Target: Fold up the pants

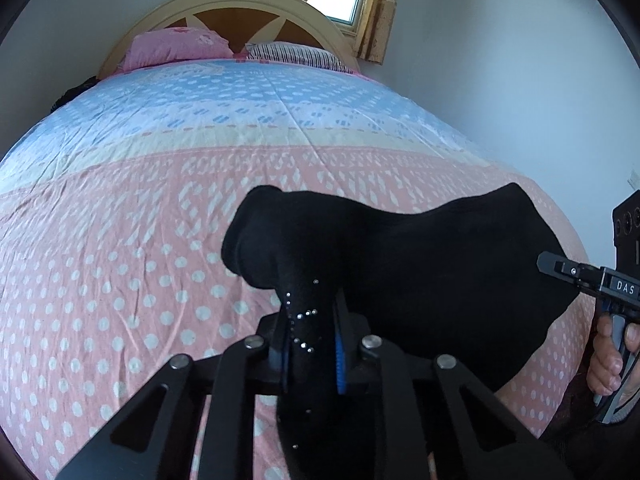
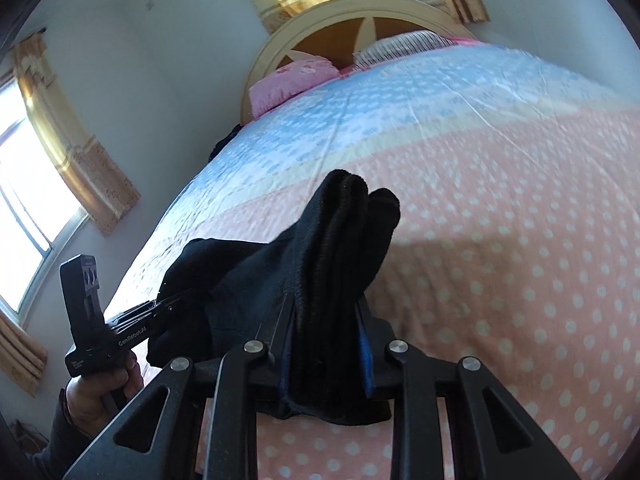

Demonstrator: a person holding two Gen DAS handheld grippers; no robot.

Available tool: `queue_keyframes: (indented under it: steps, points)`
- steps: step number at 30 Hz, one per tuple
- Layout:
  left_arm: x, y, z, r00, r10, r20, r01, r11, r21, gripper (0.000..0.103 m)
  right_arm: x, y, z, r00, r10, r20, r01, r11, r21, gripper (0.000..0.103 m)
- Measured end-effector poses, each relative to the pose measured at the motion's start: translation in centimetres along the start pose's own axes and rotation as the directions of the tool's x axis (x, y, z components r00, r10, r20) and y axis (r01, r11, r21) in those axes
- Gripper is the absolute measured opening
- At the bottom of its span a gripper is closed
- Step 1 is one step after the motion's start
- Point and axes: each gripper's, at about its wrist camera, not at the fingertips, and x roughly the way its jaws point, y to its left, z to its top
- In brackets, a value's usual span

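Both claws are clamped on the black pants [image 1: 400, 264] — left claw [image 1: 310, 344] and right claw [image 2: 326, 344] each pinching bunched cloth, which hangs between them above the bed [image 1: 120, 240]. Soft, light, floppy — best gripped at edges.

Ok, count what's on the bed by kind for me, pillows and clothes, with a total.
Pillows: 2, the pink pillow and the striped pillow
Black pants: 1, held up over the bedspread
Total: 3
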Motion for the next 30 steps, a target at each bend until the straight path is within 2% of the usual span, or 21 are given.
queue_keyframes:
  steps: [5, 13, 18, 30]
  points:
    - [-2.5, 0.6, 0.8, 0.998, 0.030, 0.047, -0.030, 1.000, 0.007, 0.013, 0.9, 3.4, 1.3, 1.000, 0.022, -0.014, -0.022, 0.997, -0.071, 0.026]
    - [-6.4, 4.0, 1.2, 0.992, 0.098, 0.084, -0.097, 0.995, -0.011, 0.013, 5.0, 8.7, 3.3, 0.994, 0.098, -0.047, -0.103, 0.987, -0.124, 0.026]
    - [-9.2, 7.1, 0.9, 0.978, 0.174, 0.112, -0.169, 0.984, -0.048, 0.013, 8.7, 11.8, 4.1, 0.983, 0.156, -0.094, -0.168, 0.975, -0.143, 0.026]
    - [-11.9, 13.0, -1.2, 0.949, 0.302, 0.094, -0.290, 0.949, -0.125, 0.013, 14.7, 19.6, 4.2, 0.960, 0.220, -0.173, -0.256, 0.938, -0.232, 0.026]
